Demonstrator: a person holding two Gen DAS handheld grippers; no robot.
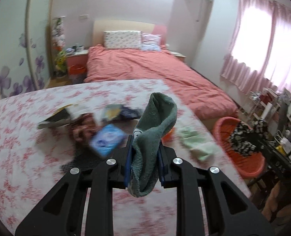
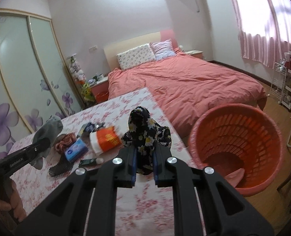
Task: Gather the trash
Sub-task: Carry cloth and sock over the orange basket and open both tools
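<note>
My left gripper (image 1: 145, 147) is shut on a grey-green terry sock (image 1: 155, 125) that stands up between its blue pads and droops below them. In the right wrist view the same gripper (image 2: 41, 143) shows at the left edge, carrying the sock (image 2: 47, 131) above the table. My right gripper (image 2: 145, 151) is shut on a dark cloth with yellow-white flowers (image 2: 143, 135), held over the table's right side. In the left wrist view that flowered cloth (image 1: 241, 139) hangs over the orange basket (image 1: 249, 169). The orange slatted basket (image 2: 204, 122) stands on the floor just right of the table.
On the pink-flowered tablecloth (image 2: 37, 179) lie a blue tissue pack (image 2: 75, 149), an orange-and-white packet (image 2: 106, 139), a brown crumpled item (image 2: 64, 140), a dark mesh piece (image 2: 60, 166) and a pale green cloth (image 1: 196, 145). A pink bed (image 2: 184, 82) is behind, shelves (image 2: 289, 86) at right.
</note>
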